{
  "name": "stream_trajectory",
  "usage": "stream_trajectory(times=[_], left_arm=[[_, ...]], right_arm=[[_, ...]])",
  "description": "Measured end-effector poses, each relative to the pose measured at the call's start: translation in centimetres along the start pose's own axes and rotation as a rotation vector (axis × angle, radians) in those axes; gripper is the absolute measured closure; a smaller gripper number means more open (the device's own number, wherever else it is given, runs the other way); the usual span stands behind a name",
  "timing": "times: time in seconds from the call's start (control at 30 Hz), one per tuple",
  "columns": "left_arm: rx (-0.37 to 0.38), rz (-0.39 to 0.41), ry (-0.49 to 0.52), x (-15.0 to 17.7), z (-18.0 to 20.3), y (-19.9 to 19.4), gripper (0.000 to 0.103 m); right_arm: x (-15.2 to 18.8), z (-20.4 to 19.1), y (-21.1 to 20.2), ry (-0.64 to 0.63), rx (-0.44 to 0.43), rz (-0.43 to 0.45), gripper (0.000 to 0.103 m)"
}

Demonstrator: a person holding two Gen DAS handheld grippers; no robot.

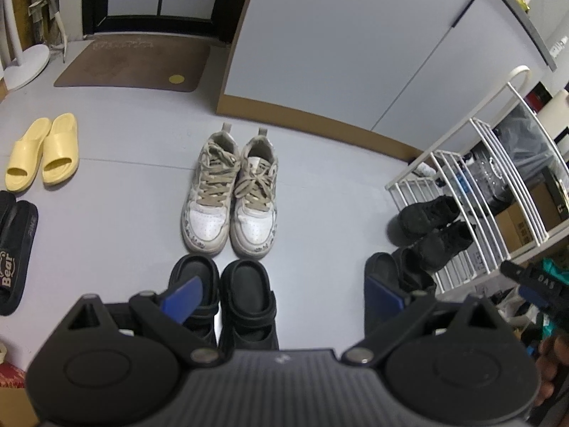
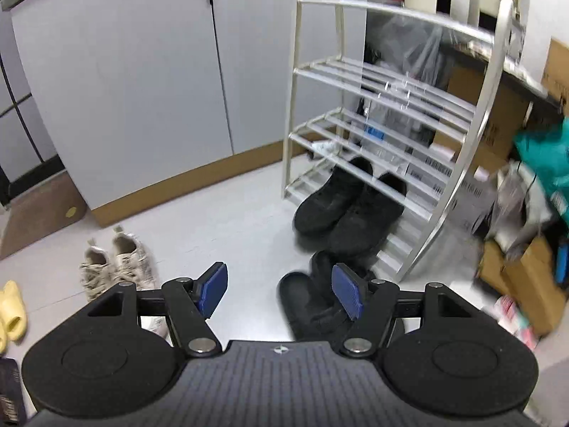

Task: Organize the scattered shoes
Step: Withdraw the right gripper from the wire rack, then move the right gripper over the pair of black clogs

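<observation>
My left gripper (image 1: 282, 297) is open and empty, hovering over a pair of black clogs (image 1: 249, 284) that stand side by side on the grey floor. Just beyond them a pair of white lace-up sneakers (image 1: 227, 192) is lined up. Yellow slides (image 1: 42, 153) and black slides (image 1: 14, 249) lie at the left. My right gripper (image 2: 281, 291) is open with nothing between its blue pads (image 2: 213, 288). Low black shoes (image 2: 302, 302) sit on the floor behind its right finger. Black sneakers (image 2: 348, 210) rest at the foot of the white shoe rack (image 2: 391, 106).
White cabinet doors (image 1: 338, 35) with a brown base stand behind the shoes. A brown doormat (image 1: 131, 64) and a fan base (image 1: 25, 64) are at the far left. Cardboard boxes (image 2: 526, 274) and bags crowd the space right of the rack.
</observation>
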State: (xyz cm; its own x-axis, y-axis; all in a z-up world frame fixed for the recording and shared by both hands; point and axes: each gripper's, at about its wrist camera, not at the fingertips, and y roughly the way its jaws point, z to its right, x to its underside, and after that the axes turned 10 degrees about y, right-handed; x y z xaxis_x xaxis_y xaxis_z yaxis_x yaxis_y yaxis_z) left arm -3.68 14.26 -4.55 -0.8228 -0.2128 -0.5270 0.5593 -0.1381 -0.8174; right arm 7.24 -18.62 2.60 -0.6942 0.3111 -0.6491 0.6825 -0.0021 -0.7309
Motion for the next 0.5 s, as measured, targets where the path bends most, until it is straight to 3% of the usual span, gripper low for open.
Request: stream_trajectory(times=[0.5], left_arm=[[-0.021, 0.008, 0.017, -0.2, -0.2, -0.6, 0.004]], right_arm=[[5.9, -2.1, 0.9, -0.079, -0.051, -0.054, 0.033]])
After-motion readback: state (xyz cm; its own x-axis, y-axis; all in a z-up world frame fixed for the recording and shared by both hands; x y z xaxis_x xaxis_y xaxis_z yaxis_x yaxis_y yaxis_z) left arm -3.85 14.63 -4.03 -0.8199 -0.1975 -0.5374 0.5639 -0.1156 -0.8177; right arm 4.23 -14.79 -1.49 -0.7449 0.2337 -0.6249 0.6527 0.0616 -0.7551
